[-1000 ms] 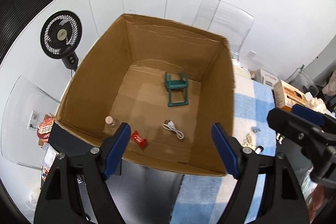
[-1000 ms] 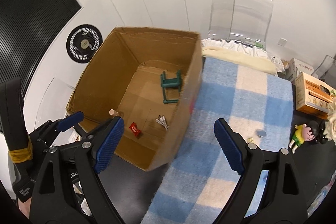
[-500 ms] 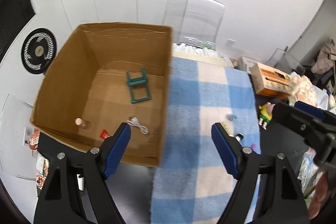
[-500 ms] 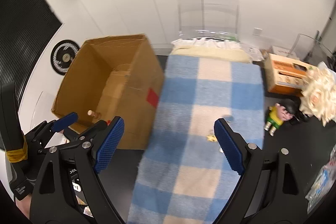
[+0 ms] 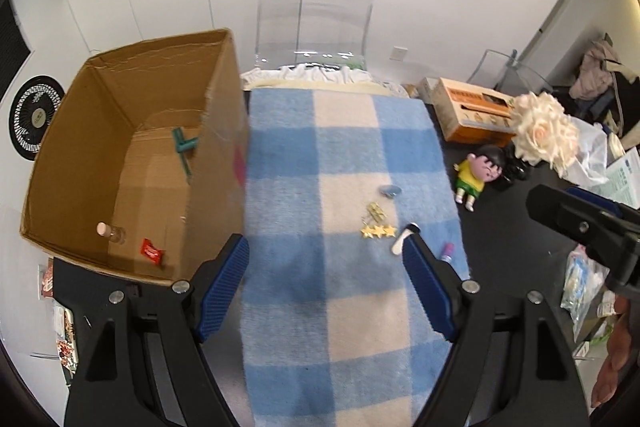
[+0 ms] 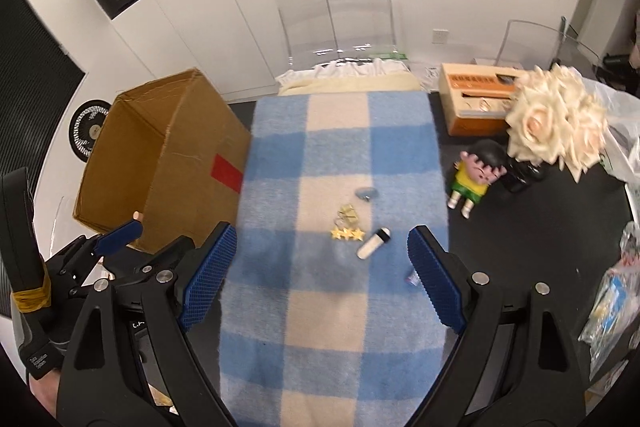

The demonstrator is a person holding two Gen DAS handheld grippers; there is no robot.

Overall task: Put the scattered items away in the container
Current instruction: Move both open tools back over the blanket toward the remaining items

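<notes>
**Risks: small flat bits on a soft blanket, both tongs empty**

We have both tongs spread wide, holding nothing: left tongs (image 5: 326, 287), right tongs (image 6: 322, 277), both hovering over the near end of the checked blanket (image 6: 332, 327) on the worktop

Loose items sit together mid-blanket: white tube with black cap (image 6: 373, 243), gold star clip (image 6: 348, 234), gold clip (image 6: 347, 215), small blue-grey piece (image 6: 366, 193), and a purple thing (image 5: 447, 251) at the blanket's right edge. The cardboard box (image 5: 120, 163) stands just left of the blanket and already holds a green stand (image 5: 183, 151), a small bottle (image 5: 110, 231) and a red packet (image 5: 151, 251)

What we think could go wrong:
- star clip and gold clip lie flat; tongs may pinch blanket fibre instead and drag the cloth, shifting everything
- tube is round, so closing off-centre could squirt it towards the edge
- purple thing is partly behind the right finger in the right view, easy to knock onto the dark worktop
- star clip and tube lie close, so one grab may nudge the other
- box wall is tall; a low carry could clip the rim and drop the item outside
- both tongs over the same patch, collision risk if we go in together
</notes>
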